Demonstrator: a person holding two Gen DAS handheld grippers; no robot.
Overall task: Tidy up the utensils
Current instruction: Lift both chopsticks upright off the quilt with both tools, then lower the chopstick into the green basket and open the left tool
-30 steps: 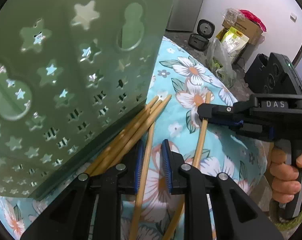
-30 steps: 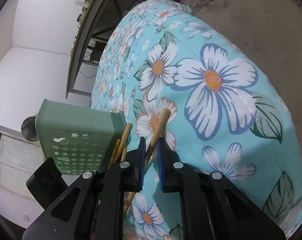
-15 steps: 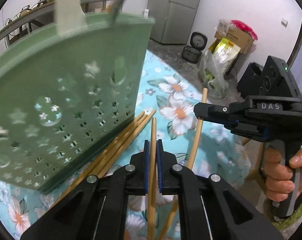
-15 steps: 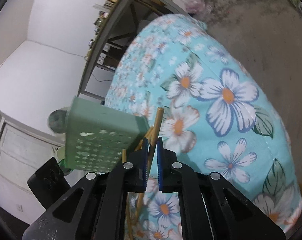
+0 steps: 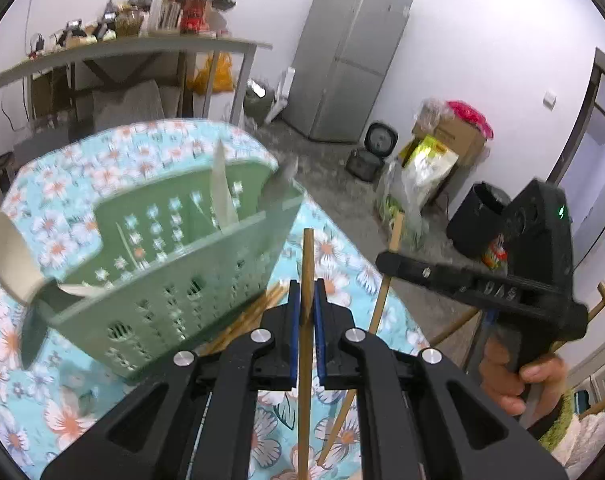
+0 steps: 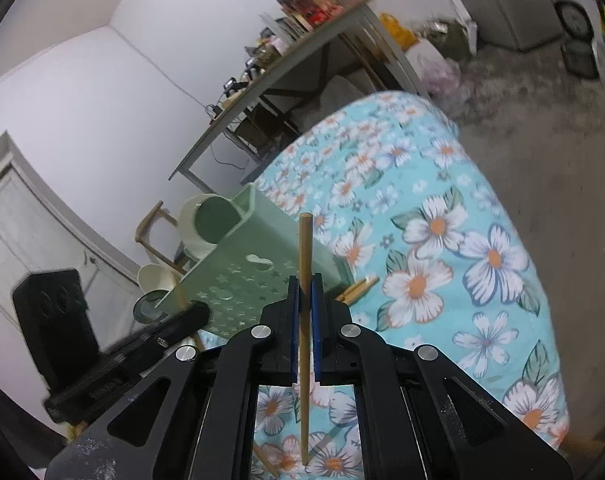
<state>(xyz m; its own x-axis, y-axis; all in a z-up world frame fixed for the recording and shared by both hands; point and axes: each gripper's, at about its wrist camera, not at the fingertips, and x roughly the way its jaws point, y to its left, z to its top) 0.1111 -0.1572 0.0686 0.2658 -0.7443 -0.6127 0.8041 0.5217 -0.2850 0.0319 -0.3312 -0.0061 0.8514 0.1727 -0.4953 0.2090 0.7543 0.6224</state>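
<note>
At the left of the left wrist view, the pale green perforated plastic utensil basket (image 5: 174, 272) stands on the floral turquoise cloth-covered surface (image 5: 334, 248), with loose wooden chopsticks (image 5: 246, 320) lying at its base. In the centre, the left gripper (image 5: 307, 308) has its jaws closed narrowly on one upright wooden chopstick (image 5: 306, 264); to the right, the right gripper (image 6: 305, 308) likewise clamps a second wooden chopstick (image 6: 304, 248). To finish well, each stick should probably be carried over the basket rim, tip tilted down into a compartment, and released only once inside.
</note>
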